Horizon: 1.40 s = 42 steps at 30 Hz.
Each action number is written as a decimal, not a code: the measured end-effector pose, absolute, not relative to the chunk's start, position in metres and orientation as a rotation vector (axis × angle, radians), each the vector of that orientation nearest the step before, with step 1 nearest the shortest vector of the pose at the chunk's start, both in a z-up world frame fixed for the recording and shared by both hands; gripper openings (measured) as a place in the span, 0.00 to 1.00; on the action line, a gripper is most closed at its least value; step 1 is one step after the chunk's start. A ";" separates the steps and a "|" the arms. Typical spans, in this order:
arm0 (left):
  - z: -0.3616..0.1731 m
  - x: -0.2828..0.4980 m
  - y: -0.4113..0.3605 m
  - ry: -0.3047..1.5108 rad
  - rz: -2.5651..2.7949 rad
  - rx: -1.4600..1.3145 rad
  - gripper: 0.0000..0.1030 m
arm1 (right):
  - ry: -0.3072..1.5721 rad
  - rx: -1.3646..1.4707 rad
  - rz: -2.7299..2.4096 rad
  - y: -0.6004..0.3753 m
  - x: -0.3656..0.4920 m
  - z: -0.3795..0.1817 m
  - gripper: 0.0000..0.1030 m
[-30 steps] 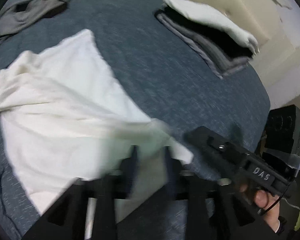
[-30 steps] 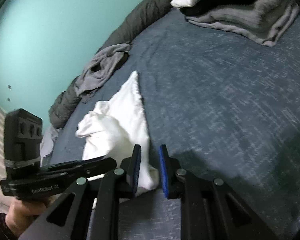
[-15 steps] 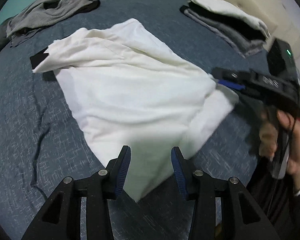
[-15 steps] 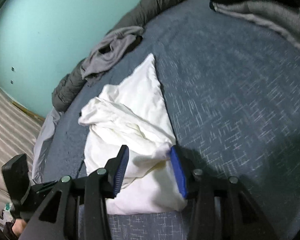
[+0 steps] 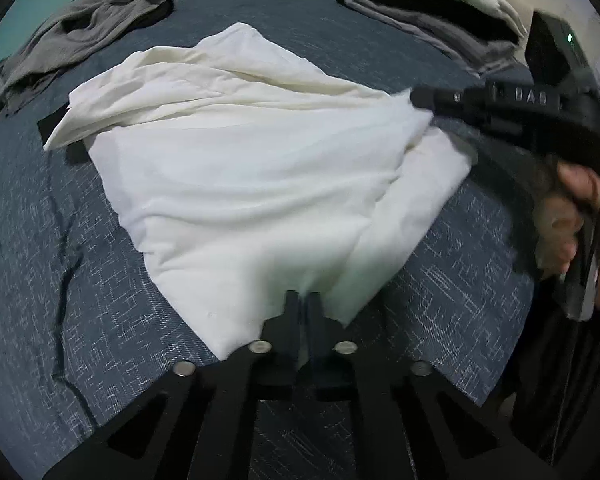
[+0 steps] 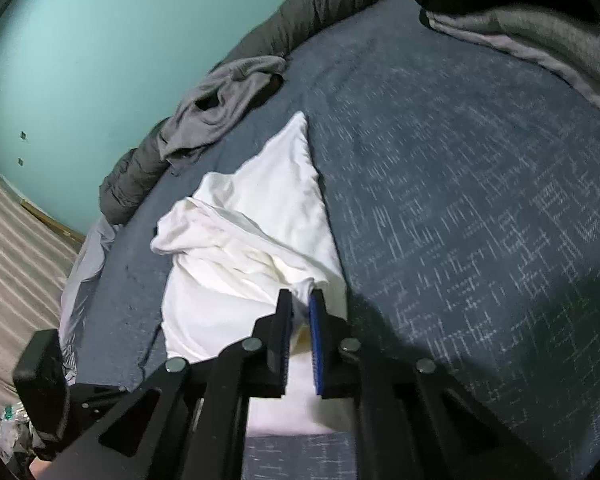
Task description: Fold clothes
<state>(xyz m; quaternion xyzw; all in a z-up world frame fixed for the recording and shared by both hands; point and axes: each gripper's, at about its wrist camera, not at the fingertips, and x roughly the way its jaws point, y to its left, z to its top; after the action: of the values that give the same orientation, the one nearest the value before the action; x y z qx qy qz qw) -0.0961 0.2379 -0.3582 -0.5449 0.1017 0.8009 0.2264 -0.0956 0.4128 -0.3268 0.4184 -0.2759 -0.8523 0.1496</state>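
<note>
Slippage worries me: my left tongs [image 5: 303, 300] and right tongs [image 6: 300, 308] each pinch only an edge of the rumpled white cotton garment [image 5: 252, 168], mid-bed on the blue-grey woven bedspread [image 5: 100, 320]; its bunched layers at ten o'clock could drag and fold crooked.

My left gripper [image 5: 303, 300] pinches the near edge of the white garment [image 5: 240, 168] on the blue bedspread [image 5: 80, 300]. My right gripper [image 5: 420, 100] grips its far corner.
</note>
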 end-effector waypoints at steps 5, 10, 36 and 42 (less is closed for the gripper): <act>-0.345 -0.093 0.230 0.268 2.233 -1.456 0.01 | -0.801 1.137 -2.459 0.414 -0.090 -0.311 0.06; -0.320 -0.084 0.217 0.266 2.255 -1.404 0.01 | -0.842 1.063 -2.468 0.421 -0.073 -0.290 0.06; -0.341 -0.106 0.171 0.002 2.323 -1.430 0.21 | -1.005 1.138 -2.550 0.448 -0.045 -0.313 0.13; -0.342 -0.116 0.156 -0.116 2.376 -1.387 0.26 | -0.901 1.227 -2.491 0.424 -0.059 -0.325 0.13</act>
<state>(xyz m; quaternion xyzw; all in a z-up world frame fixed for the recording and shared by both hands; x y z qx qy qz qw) -0.1161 0.1563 -0.3420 -0.4944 -0.0414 0.8466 0.1928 -0.0595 0.4239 -0.3246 0.4176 -0.3068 -0.8481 0.1109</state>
